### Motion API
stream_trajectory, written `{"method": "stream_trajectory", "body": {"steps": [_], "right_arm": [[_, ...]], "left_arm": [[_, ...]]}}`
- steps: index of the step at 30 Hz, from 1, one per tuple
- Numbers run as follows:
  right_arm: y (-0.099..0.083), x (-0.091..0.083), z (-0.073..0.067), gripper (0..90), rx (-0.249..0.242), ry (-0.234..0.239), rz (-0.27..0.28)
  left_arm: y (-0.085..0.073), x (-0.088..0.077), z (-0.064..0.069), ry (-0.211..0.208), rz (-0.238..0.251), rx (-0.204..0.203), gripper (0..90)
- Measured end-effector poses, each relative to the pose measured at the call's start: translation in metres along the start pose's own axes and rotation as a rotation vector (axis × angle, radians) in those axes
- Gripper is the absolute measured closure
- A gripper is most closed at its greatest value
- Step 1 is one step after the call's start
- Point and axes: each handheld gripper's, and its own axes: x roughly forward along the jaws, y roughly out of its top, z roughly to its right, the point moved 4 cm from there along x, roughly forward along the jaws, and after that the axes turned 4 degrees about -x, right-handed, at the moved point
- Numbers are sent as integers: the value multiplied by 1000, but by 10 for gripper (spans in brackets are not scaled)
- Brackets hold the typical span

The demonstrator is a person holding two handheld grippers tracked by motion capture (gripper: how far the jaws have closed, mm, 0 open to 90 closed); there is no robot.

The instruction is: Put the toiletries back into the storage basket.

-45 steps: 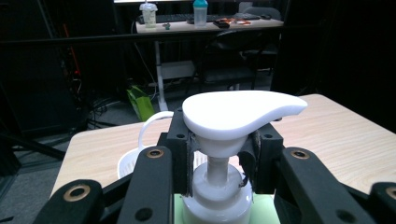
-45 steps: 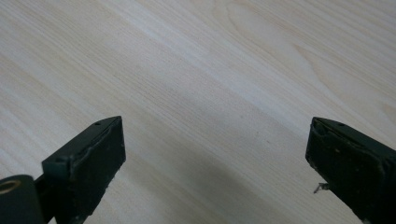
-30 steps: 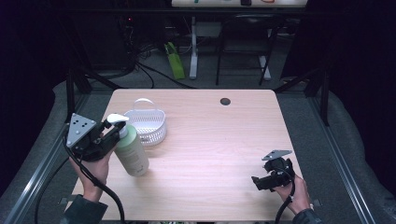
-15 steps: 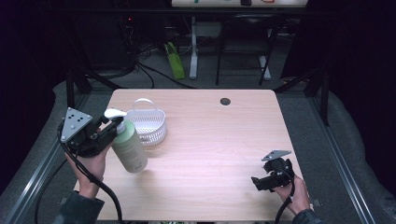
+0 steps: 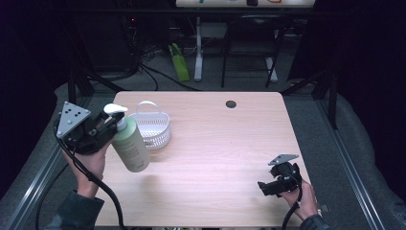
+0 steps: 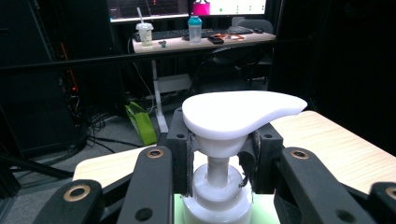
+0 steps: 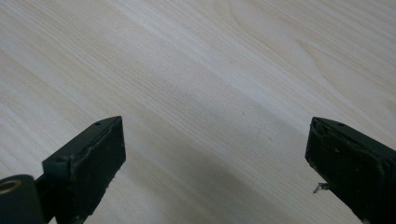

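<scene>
At the counter's (image 5: 210,158) left edge, the left tool (image 5: 106,128) is clamped on the neck of a pale green pump bottle (image 5: 129,146), holding it tilted above the wood beside a white basket (image 5: 151,127). The right tool (image 5: 266,187) hovers near the right corner, jaws apart.

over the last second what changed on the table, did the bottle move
Yes. The left gripper, clamped under the white pump head of the green bottle, has lifted it off the table and tilted it, base swinging out toward the table's middle. It was already gripped a second ago. The white basket behind it stayed put, and the right gripper kept still near the front right corner, jaws open and empty.
</scene>
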Motion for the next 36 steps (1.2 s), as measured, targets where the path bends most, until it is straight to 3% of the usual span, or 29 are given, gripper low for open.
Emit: {"method": "stream_trajectory", "body": {"steps": [36], "right_arm": [[0,0,1,45,0,-4,-6]], "left_arm": [[31,7,-9,18,25,19,676]]}}
